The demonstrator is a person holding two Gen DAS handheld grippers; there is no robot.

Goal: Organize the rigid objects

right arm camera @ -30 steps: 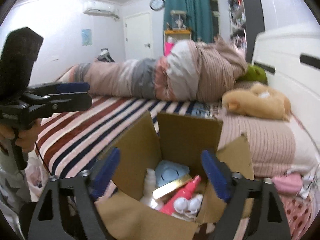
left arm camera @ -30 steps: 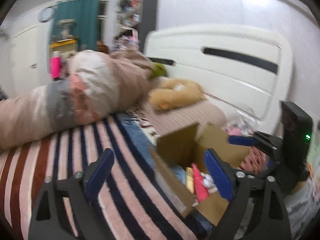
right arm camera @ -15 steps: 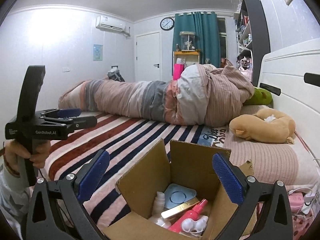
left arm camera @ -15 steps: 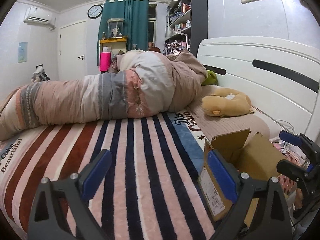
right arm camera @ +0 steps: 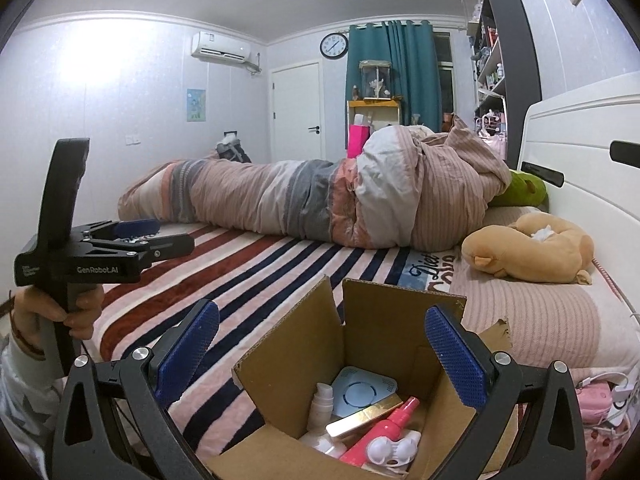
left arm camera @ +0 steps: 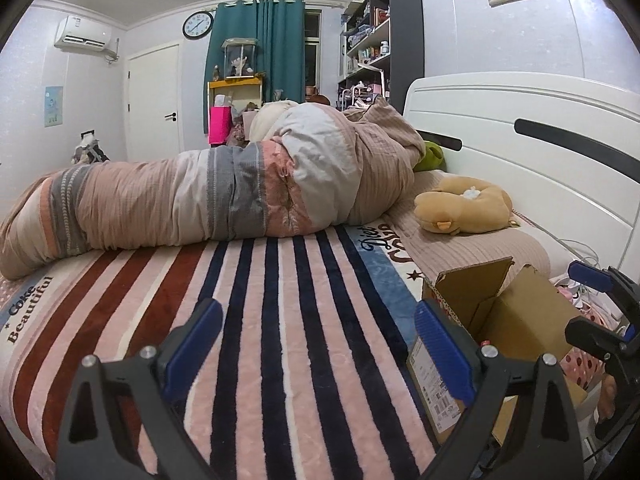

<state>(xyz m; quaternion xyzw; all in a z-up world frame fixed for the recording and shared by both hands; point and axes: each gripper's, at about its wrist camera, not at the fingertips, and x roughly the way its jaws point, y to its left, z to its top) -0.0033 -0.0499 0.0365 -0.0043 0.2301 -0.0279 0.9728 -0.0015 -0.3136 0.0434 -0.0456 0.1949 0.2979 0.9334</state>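
An open cardboard box [right arm camera: 288,364] stands on the striped bed near its front edge. Inside it lie a pink spray bottle [right arm camera: 384,434], a white bottle [right arm camera: 322,400], a light blue round case [right arm camera: 360,392], a gold bar [right arm camera: 362,420] and a white clip-like piece [right arm camera: 390,450]. My right gripper [right arm camera: 320,356] is open and empty, just above the box mouth. My left gripper [left arm camera: 316,348] is open and empty over the striped blanket, left of the box [left arm camera: 516,320]. The left gripper also shows in the right wrist view [right arm camera: 160,240], far left.
A rolled pink and grey duvet [left arm camera: 224,196] lies across the far side of the bed. A tan plush toy [left arm camera: 464,208] and a green plush [right arm camera: 520,192] sit near the white headboard [left arm camera: 520,136]. Pink items [right arm camera: 596,400] lie right of the box.
Both grippers have pulled back and levelled out. The left view has swung from the box to the bed; the box now sits at its right.
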